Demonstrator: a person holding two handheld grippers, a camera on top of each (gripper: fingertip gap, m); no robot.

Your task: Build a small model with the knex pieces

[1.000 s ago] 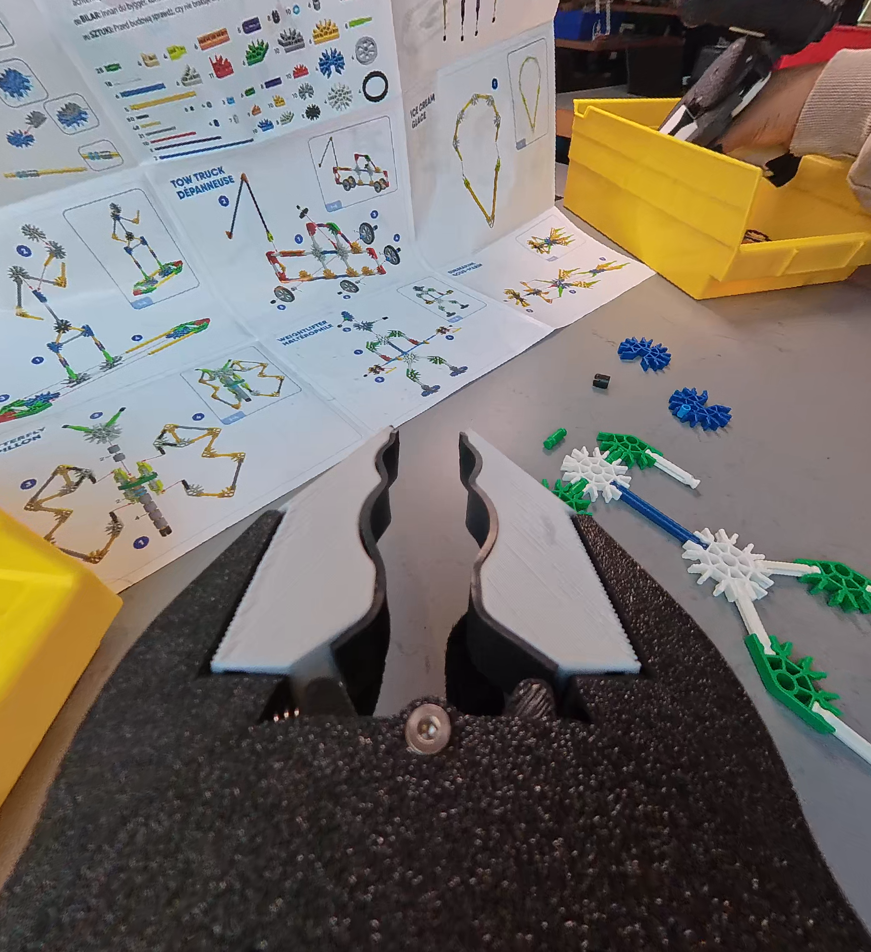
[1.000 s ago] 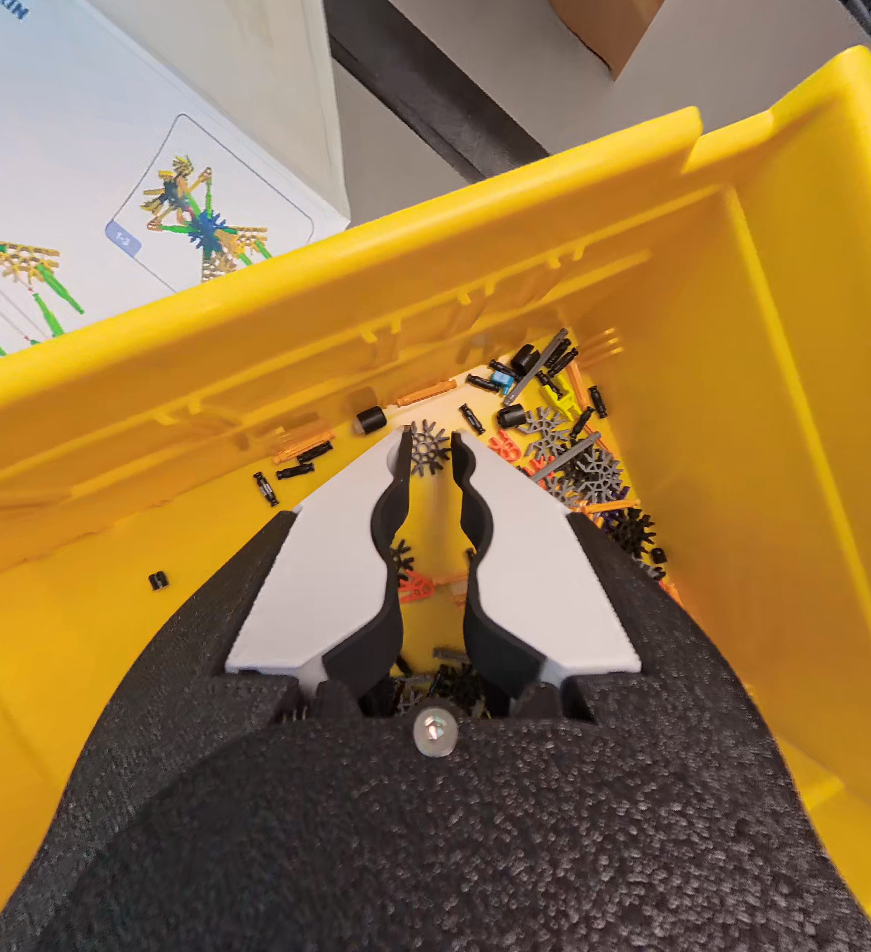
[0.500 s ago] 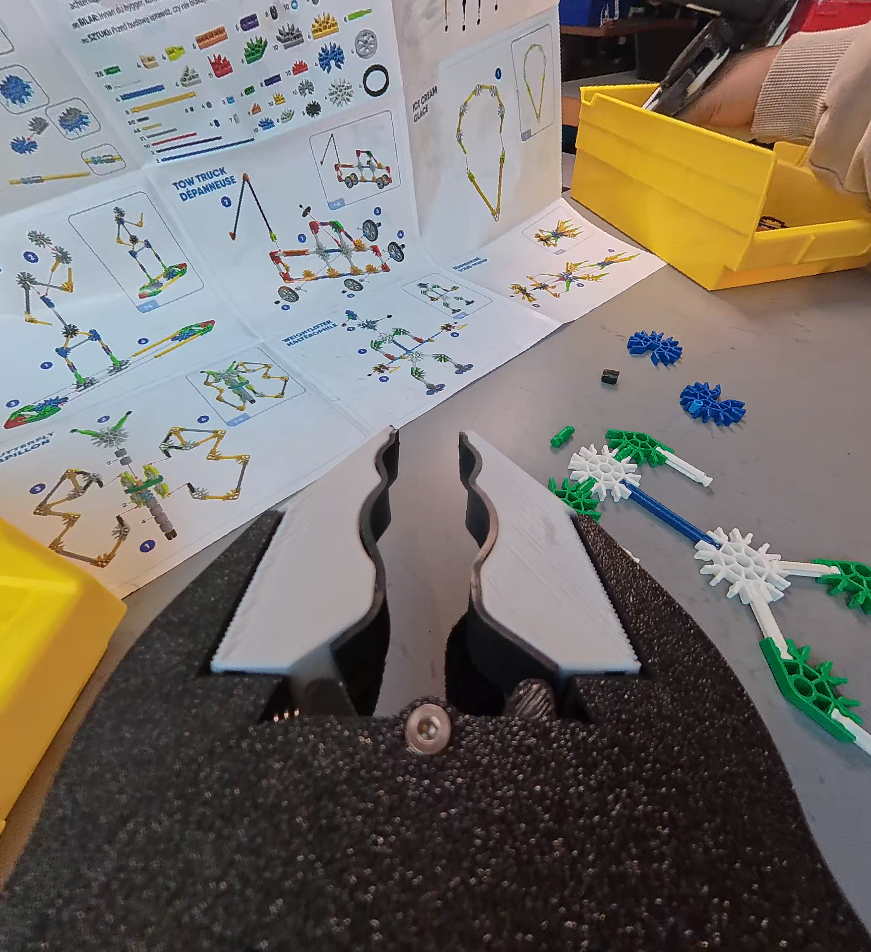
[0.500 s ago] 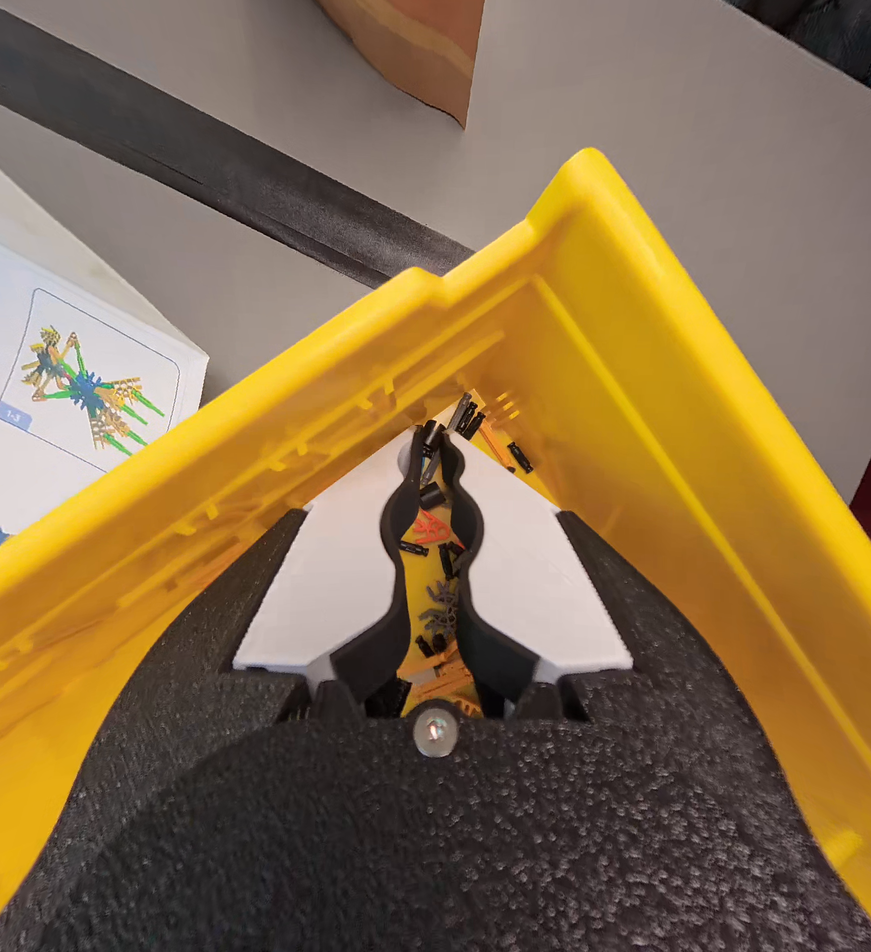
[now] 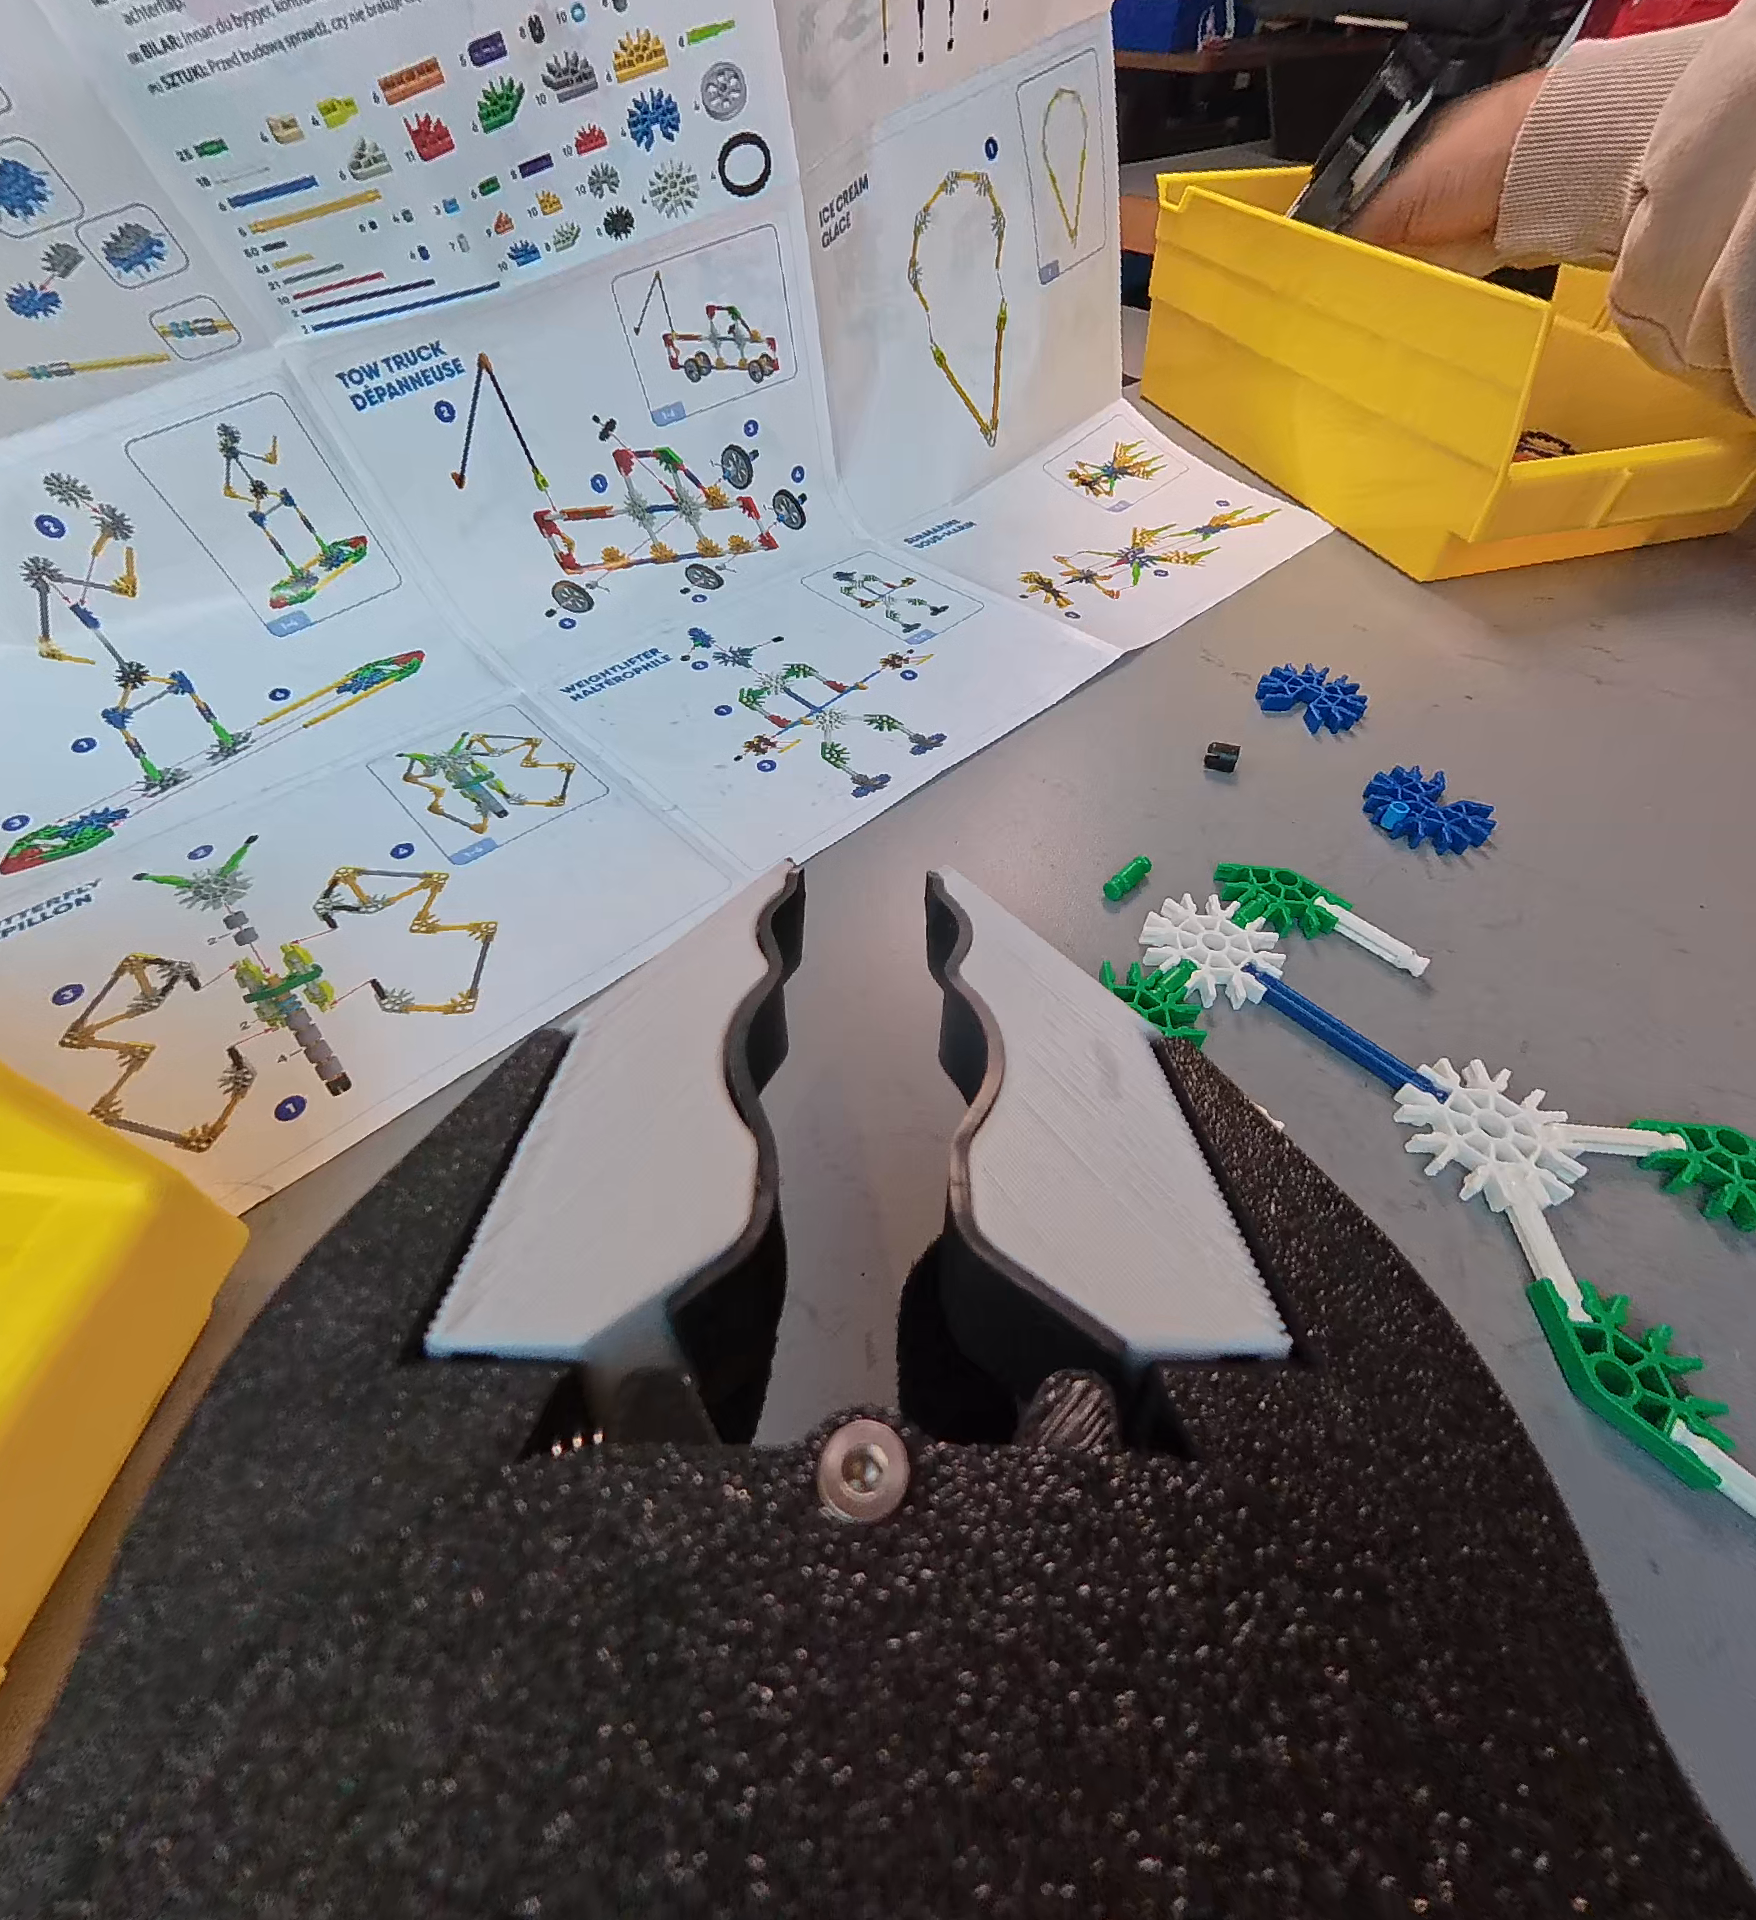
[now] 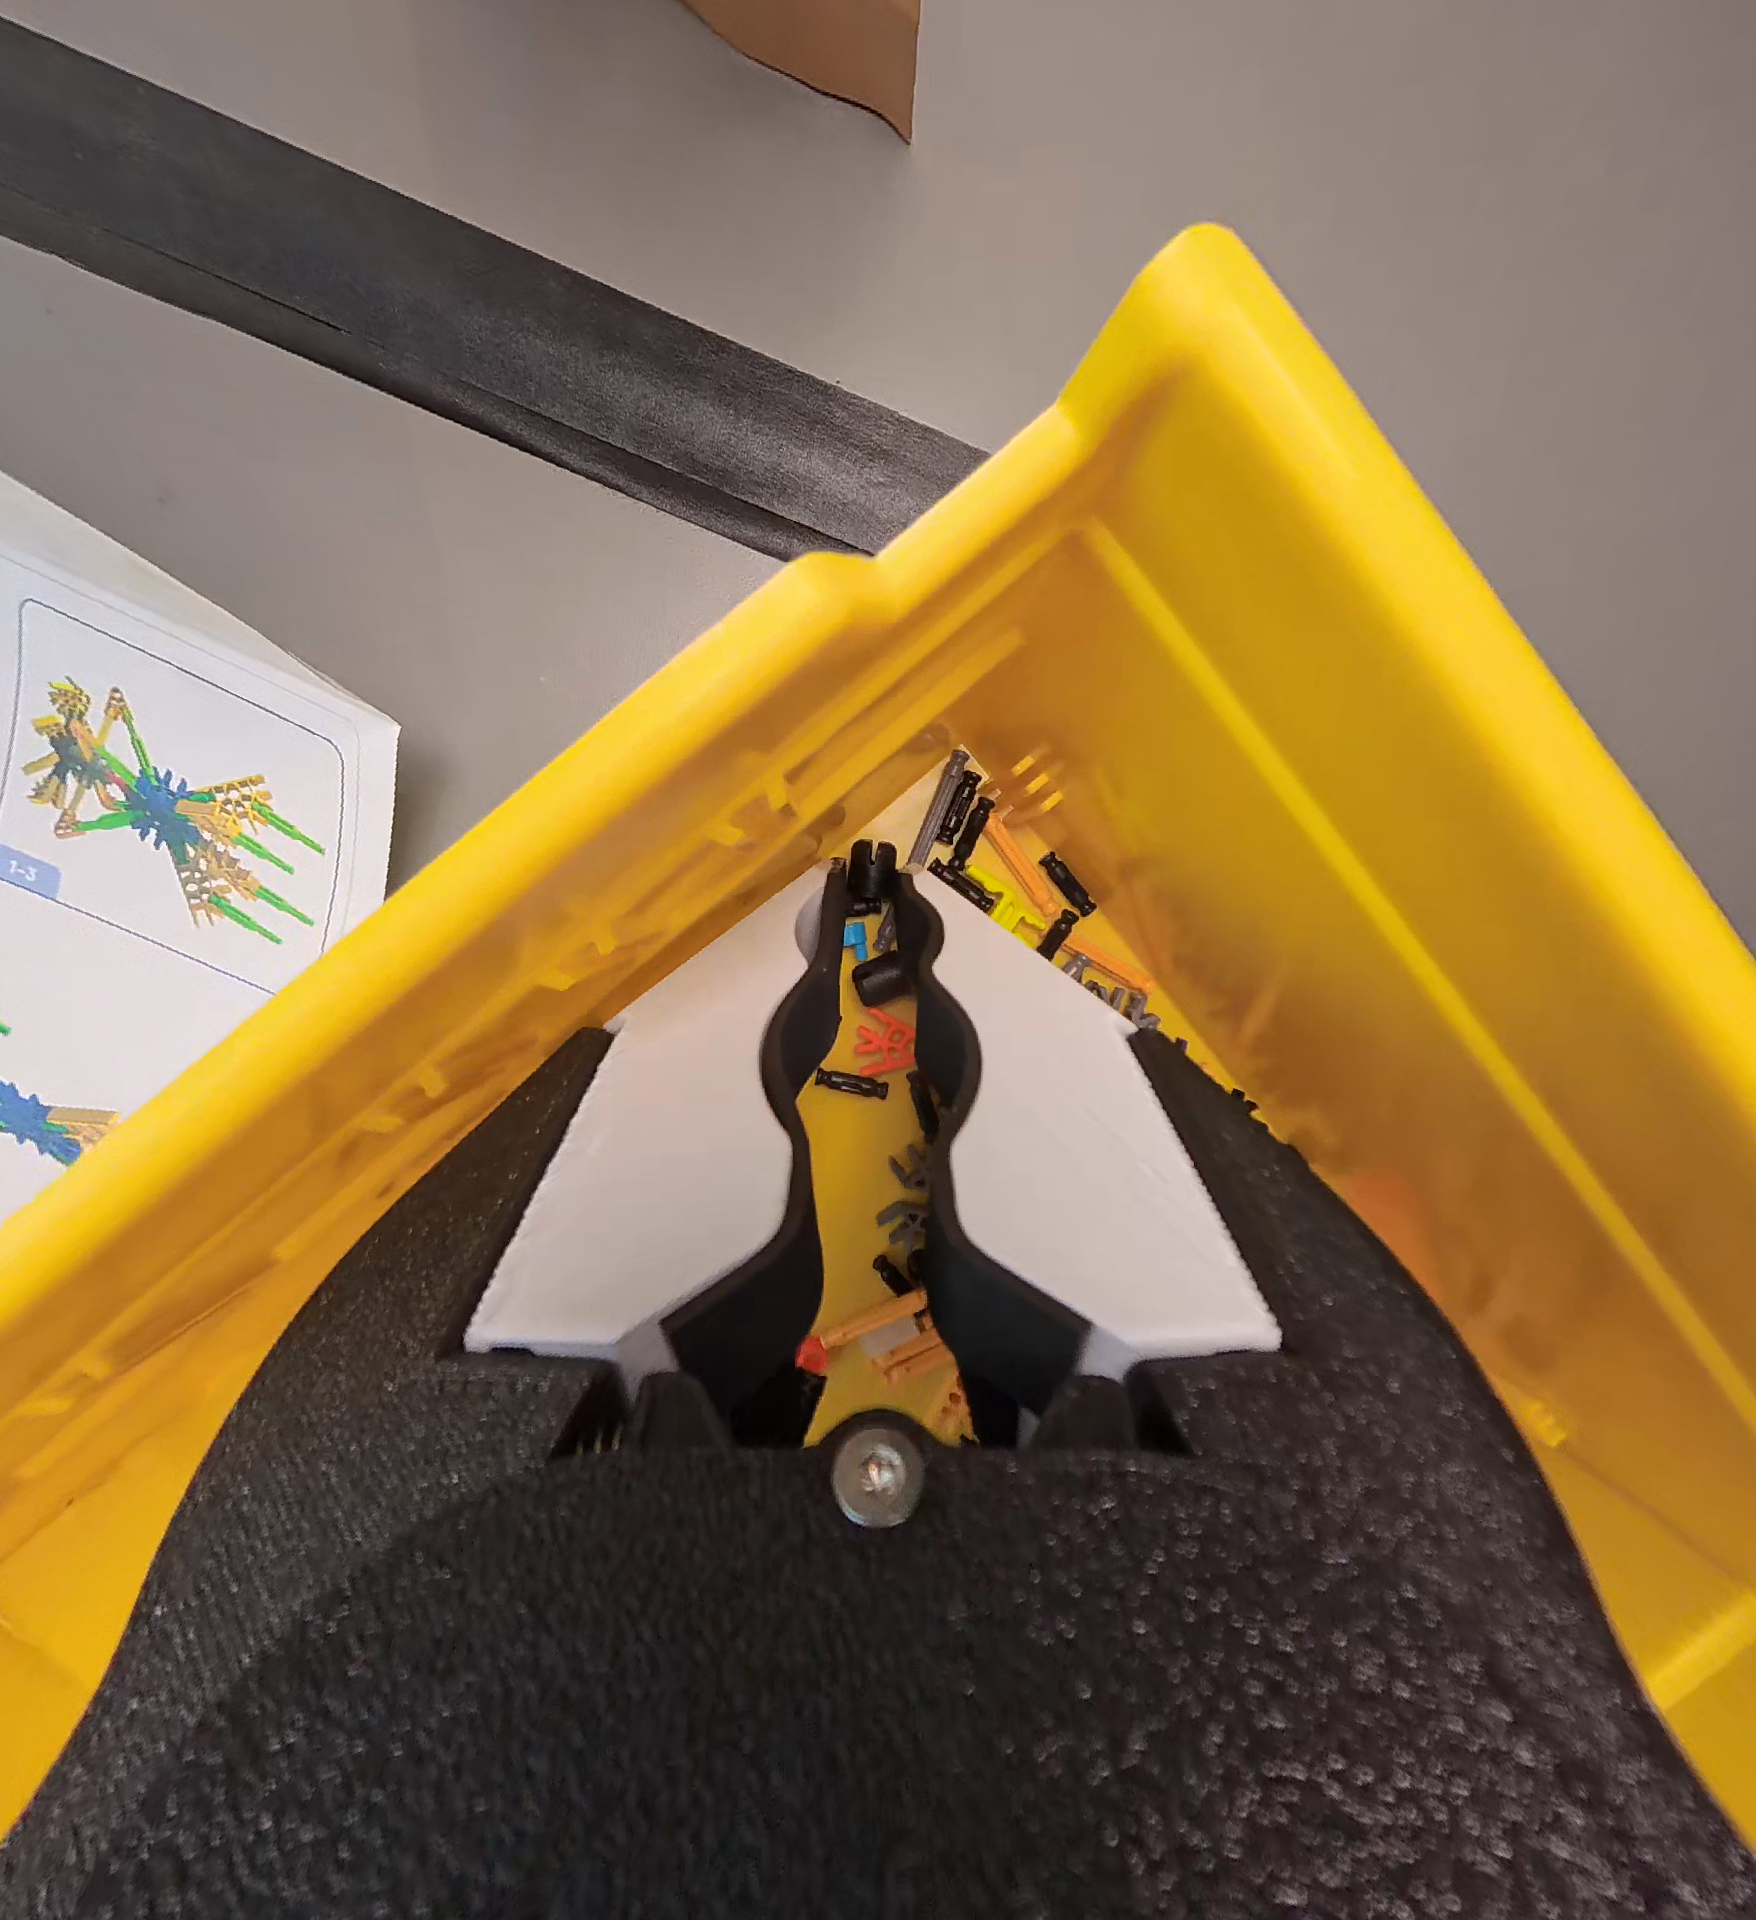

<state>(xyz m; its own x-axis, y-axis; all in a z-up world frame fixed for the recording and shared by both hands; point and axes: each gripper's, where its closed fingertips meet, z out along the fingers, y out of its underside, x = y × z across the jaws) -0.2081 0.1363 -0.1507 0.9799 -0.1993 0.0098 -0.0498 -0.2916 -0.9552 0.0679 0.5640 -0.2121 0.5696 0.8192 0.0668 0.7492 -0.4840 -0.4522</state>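
Observation:
My left gripper [image 5: 863,894] is open and empty, low over the grey table, with its tips at the edge of a folded instruction sheet [image 5: 438,520]. To its right lies a built piece of white snowflake connectors, a blue rod and green connectors [image 5: 1487,1132]. My right gripper [image 6: 869,883] is inside a yellow bin [image 6: 645,748], near its far corner. It is shut on a small black connector [image 6: 869,864] at the fingertips. Loose black, grey, orange and red parts [image 6: 1009,883] lie on the bin floor below it.
Two blue connectors [image 5: 1310,696] [image 5: 1425,810], a small black part [image 5: 1220,756] and a short green rod [image 5: 1126,876] lie on the table. The yellow bin [image 5: 1373,343] stands at the back right with a sleeved hand over it. Another yellow bin [image 5: 22,1299] is at the left. Spacing between my two grippers at the tips: around 50 cm.
My right gripper has moved to the bin's far corner, closed, and now holds a small black connector above the loose parts. My left gripper has hardly moved.

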